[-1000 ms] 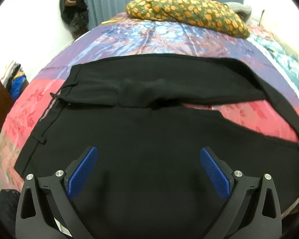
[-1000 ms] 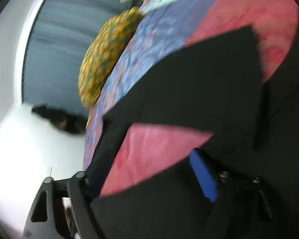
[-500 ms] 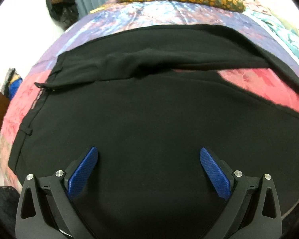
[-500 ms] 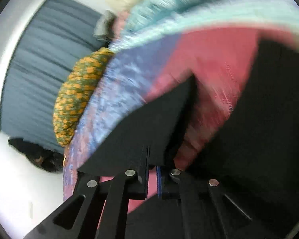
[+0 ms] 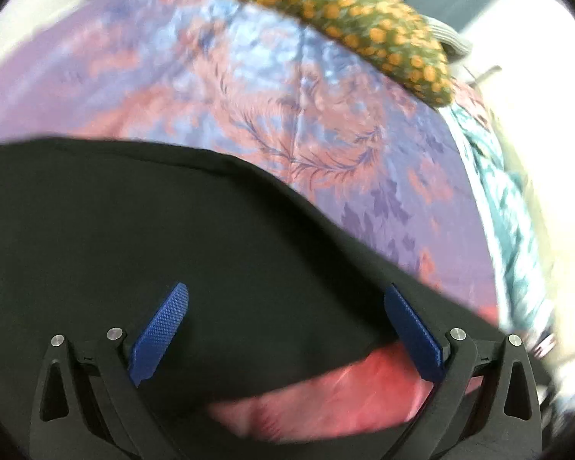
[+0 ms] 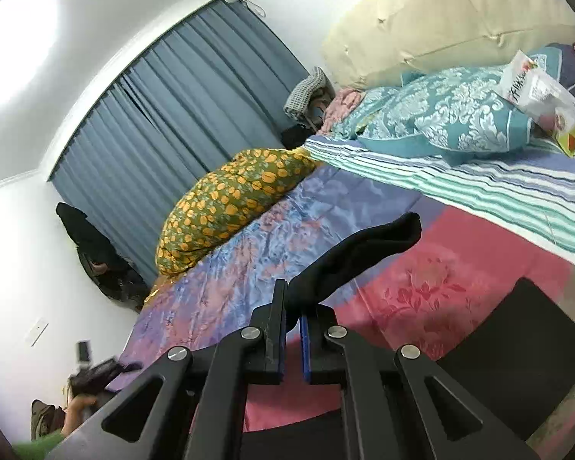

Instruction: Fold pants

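While the right gripper [image 6: 293, 339] clenches a bunched fold of black pants [image 5: 142, 253], the left gripper [image 5: 285, 331] gapes above them on the bed [image 6: 421, 287].

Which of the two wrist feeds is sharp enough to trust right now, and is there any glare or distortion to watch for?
Left wrist view: motion-smeared, the black pants and quilt are soft, only the left gripper stays crisp. Right wrist view: sharp on the right gripper pinching the pants; blown-out glare on the wall at upper left. Both bow heavily at the fisheye rim.

We face blue curtains [image 6: 180, 115] on white walls [image 6: 19, 211], a cream padded headboard [image 6: 460, 11] behind the quilted bed [image 6: 287, 237].
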A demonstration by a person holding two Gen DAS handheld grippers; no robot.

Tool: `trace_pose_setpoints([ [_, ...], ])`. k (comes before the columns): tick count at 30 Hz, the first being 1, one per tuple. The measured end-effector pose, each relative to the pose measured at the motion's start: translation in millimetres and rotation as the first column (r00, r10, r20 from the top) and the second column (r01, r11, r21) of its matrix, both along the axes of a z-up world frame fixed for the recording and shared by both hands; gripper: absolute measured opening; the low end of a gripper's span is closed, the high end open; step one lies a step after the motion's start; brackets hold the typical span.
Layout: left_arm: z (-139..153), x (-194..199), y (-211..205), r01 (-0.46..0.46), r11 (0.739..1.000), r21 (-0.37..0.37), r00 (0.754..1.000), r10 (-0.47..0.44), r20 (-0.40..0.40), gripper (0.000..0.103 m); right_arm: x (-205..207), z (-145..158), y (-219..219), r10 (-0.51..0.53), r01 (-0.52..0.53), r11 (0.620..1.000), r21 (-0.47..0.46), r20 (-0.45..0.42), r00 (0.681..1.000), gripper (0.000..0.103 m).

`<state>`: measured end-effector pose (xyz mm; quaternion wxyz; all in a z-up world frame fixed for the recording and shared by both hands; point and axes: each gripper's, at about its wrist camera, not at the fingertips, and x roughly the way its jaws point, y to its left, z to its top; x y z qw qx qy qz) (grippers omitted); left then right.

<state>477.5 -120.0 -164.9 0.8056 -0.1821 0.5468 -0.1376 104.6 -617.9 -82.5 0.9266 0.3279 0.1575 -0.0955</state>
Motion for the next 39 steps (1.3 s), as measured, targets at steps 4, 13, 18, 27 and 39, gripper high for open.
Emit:
trace_pose_setpoints([
  [4, -19.2, 28.2, -6.2, -0.097, 0.994, -0.057, 0.993, 0.093, -0.075, 0.098, -2.5, 1.5, -1.3, 0.017, -0.017, 1.000, 0.004, 0.006, 1.000, 0.006],
  [13, -41.0, 51.0, 3.9, -0.248, 0.953, -0.173, 0.964, 0.226, -0.138, 0.029, -34.7, 2.4, -14.9, 0.018, -0.022, 0.998, 0.056, 0.080, 0.997, 0.006],
  [18, -2.4, 12.7, 23.6, -0.169, 0.957, -0.236, 0.985, 0.168, -0.024, 0.008, -35.5, -14.5, -33.9, -0.027, 0.024, 0.993, 0.115, 0.022, 0.999, 0.006],
  [27, 28.4, -199.7, 69.1, -0.093, 0.992, -0.085, 0.986, 0.104, 0.127, 0.009, -48.8, -56.0, -60.9, -0.068, 0.098, 0.983, 0.157, -0.191, 0.979, 0.006],
  [39, 17.3, -254.8, 44.5, -0.005, 1.000, 0.013, 0.985, 0.003, 0.171, 0.008, -91.9, -102.7, -78.4, -0.128, 0.208, 0.965, 0.160, -0.405, 0.905, 0.006],
])
